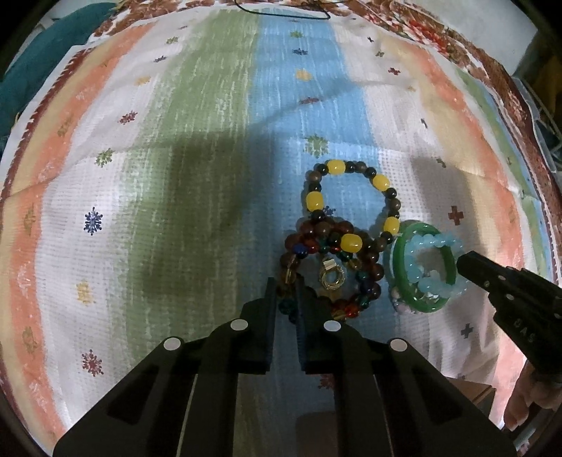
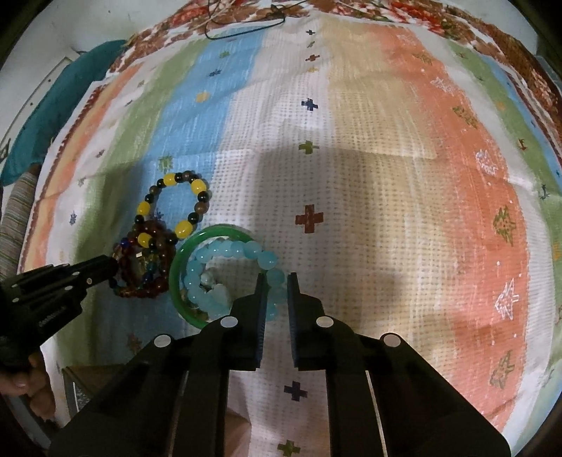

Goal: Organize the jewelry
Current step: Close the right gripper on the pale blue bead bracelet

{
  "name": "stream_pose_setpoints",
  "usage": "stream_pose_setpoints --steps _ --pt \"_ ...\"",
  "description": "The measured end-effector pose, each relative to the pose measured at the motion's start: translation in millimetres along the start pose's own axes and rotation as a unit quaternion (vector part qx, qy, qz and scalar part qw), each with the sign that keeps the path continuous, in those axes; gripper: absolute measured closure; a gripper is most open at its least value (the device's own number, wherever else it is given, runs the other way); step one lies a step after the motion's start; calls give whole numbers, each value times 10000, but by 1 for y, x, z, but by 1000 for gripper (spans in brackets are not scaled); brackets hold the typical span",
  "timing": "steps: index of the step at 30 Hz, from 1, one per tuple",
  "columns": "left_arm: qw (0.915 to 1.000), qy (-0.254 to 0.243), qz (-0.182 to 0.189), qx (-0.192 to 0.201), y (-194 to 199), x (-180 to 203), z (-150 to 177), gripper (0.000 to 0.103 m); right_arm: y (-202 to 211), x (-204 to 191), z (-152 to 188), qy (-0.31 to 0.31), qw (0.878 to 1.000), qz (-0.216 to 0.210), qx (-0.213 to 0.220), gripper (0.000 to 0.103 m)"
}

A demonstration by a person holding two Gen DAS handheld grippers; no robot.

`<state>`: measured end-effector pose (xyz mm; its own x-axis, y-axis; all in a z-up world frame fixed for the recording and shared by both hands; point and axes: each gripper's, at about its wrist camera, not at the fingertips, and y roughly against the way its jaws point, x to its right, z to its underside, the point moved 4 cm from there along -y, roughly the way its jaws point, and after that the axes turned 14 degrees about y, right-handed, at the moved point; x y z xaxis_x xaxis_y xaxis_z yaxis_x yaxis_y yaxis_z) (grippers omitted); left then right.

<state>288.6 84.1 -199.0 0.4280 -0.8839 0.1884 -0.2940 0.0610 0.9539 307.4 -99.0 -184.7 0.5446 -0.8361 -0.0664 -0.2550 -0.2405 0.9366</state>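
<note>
We are at the very start of the sorting, as far as we can judge. All the jewelry lies in one tangled cluster on the striped cloth that covers the tabletop, toward the near edge and well away from the far edge, where a thin dark cord lies.

The yellow-and-brown bead bracelet sits farthest from us. Its near side overlaps the dark multicoloured bead strand, which loops around a small gold ring. Just beside them, the green bangle touches the yellow bracelet, and the light blue bead bracelet lies coiled inside and across the bangle.

Our left gripper has its fingers narrowed onto the near edge of the dark strand, with beads between them. Our right gripper has its fingers drawn in around the blue bracelet's outer beads; the beads sit in the gap, though we cannot tell how firmly they are pinched.

Nothing is yet separated or laid out in order. What we think remains: pull the blue bracelet out of the bangle, free the dark strand from the yellow bracelet, and set each piece apart. We see no tray or box for them.
</note>
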Motion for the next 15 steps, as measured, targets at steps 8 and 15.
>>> stream_pose_setpoints --steps 8,15 --pt "10000 -49 33 76 9 3 -4 94 6 -1 0 -5 10000 3 76 92" --pt "9997 -161 62 149 18 8 -3 94 16 -3 -3 25 9999 23 158 92"
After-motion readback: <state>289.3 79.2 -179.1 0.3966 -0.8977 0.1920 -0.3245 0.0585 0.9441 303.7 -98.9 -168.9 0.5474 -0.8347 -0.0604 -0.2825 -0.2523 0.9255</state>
